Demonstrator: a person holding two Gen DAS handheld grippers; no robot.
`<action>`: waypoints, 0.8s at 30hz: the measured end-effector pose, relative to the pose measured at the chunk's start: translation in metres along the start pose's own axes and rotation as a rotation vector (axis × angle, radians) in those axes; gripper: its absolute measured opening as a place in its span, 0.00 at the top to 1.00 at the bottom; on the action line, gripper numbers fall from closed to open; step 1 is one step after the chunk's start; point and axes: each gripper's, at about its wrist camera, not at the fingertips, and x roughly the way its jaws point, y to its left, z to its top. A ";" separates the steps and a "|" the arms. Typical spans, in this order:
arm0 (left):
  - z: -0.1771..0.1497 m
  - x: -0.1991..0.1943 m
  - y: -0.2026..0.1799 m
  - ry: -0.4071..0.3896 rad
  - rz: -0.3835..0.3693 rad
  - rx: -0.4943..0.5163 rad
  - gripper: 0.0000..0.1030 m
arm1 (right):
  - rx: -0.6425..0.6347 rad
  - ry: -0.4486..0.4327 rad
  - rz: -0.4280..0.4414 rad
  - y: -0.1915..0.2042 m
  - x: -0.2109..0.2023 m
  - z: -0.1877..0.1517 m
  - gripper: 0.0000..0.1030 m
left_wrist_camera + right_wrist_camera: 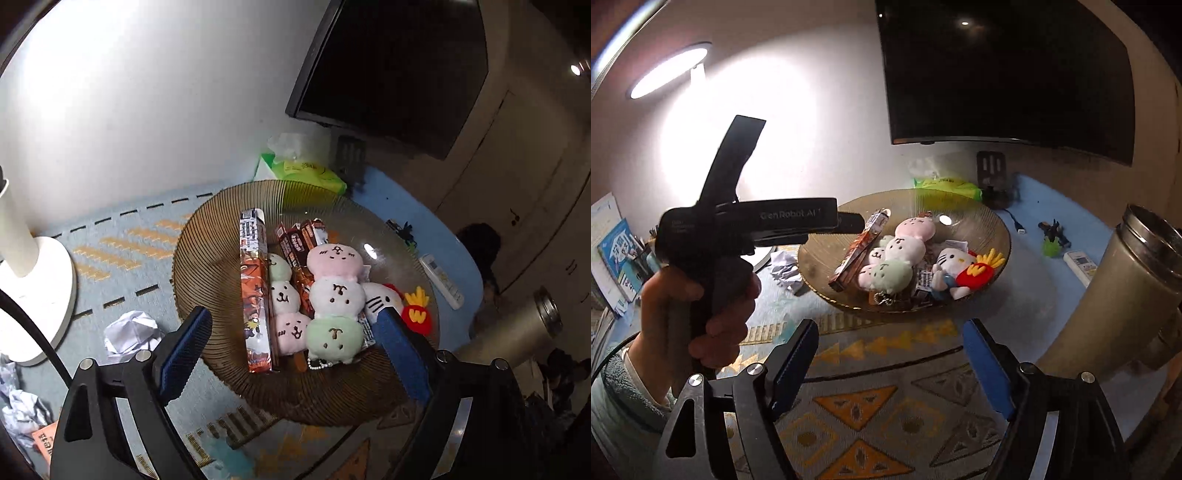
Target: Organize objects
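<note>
A brown ribbed glass bowl [207, 236] sits on a patterned mat. It holds a long snack box [255, 288], chocolate bar wrappers [295, 240], a pink-white-green dango plush [334, 291], a second dango plush [284, 295], a white cat plush [380, 299] and a fries plush [417, 310]. My left gripper [293, 315] hovers open over the bowl's near side, its blue pads either side of the plushes and touching nothing. In front of the bowl [997, 229], my right gripper [890, 328] is open above the mat with nothing between its pads. A hand [701, 295] holds the left tool.
Crumpled paper [129, 332] and a white lamp base [33, 295] lie left of the bowl. A green tissue pack [306, 170] is behind it and a remote [441, 280] to its right. A metal flask [1126, 288] stands near right. A dark screen [997, 74] hangs on the wall.
</note>
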 end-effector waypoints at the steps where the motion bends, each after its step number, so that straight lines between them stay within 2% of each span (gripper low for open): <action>1: -0.004 -0.015 0.000 -0.021 0.004 0.011 0.12 | -0.019 0.003 0.006 0.004 -0.001 -0.002 0.23; 5: -0.030 -0.085 0.021 -0.100 0.047 -0.030 0.11 | -0.087 0.018 0.051 0.025 -0.005 -0.012 0.23; 7: -0.051 -0.123 0.040 -0.132 0.089 -0.083 0.07 | -0.111 0.039 0.100 0.038 0.000 -0.018 0.18; 8: -0.064 -0.141 0.052 -0.149 0.114 -0.116 0.02 | -0.115 0.056 0.129 0.045 0.005 -0.022 0.17; 10: -0.095 -0.177 0.080 -0.193 0.182 -0.181 0.01 | -0.114 0.099 0.190 0.058 0.019 -0.030 0.17; 12: -0.125 -0.198 0.110 -0.190 0.304 -0.237 0.01 | -0.104 0.162 0.233 0.070 0.039 -0.037 0.17; 14: -0.155 -0.208 0.142 -0.147 0.416 -0.306 0.01 | -0.079 0.227 0.269 0.081 0.061 -0.043 0.17; 16: -0.183 -0.211 0.174 -0.103 0.486 -0.384 0.01 | -0.051 0.273 0.324 0.090 0.075 -0.050 0.17; 18: -0.205 -0.208 0.200 -0.054 0.517 -0.451 0.01 | -0.047 0.289 0.340 0.102 0.085 -0.057 0.17; 20: -0.217 -0.200 0.213 -0.013 0.536 -0.485 0.01 | -0.088 0.300 0.302 0.113 0.092 -0.062 0.17; 22: -0.217 -0.195 0.211 -0.028 0.558 -0.444 0.01 | -0.155 0.273 0.248 0.123 0.087 -0.065 0.16; 24: -0.207 -0.188 0.208 -0.013 0.523 -0.417 0.01 | -0.202 0.285 0.220 0.131 0.089 -0.069 0.15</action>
